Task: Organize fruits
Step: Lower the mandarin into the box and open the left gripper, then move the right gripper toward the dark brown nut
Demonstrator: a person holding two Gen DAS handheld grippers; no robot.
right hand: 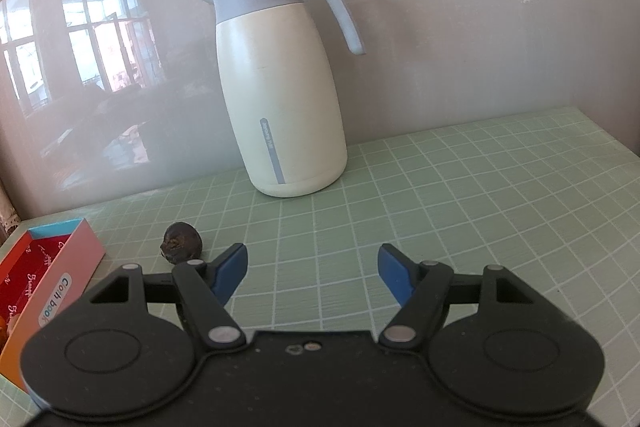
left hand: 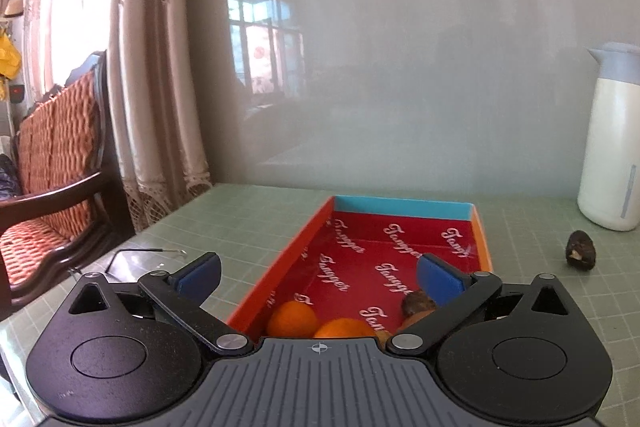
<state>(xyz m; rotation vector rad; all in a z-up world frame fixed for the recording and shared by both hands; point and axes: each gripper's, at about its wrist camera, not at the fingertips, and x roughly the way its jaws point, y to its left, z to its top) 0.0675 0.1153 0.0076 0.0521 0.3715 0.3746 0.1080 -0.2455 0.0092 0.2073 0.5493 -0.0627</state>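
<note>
In the left wrist view, the left gripper is spread wide and holds nothing. It hangs over the near end of the red-lined box, which fills the lower centre of the frame. Two oranges lie in the box at the bottom, just in front of the gripper body, and a brown fruit sits partly behind the right blue fingertip. At the right edge of this frame, a dark brown fruit lies alone on the green grid mat, outside the box and near the cream thermos jug.

In the right wrist view, the right gripper is also wide and empty. The same dark brown fruit lies just above and left of its left fingertip, not between the fingers. Only this view shows the whole jug with its grey handle; only the left view shows the wooden chair and curtain.
</note>
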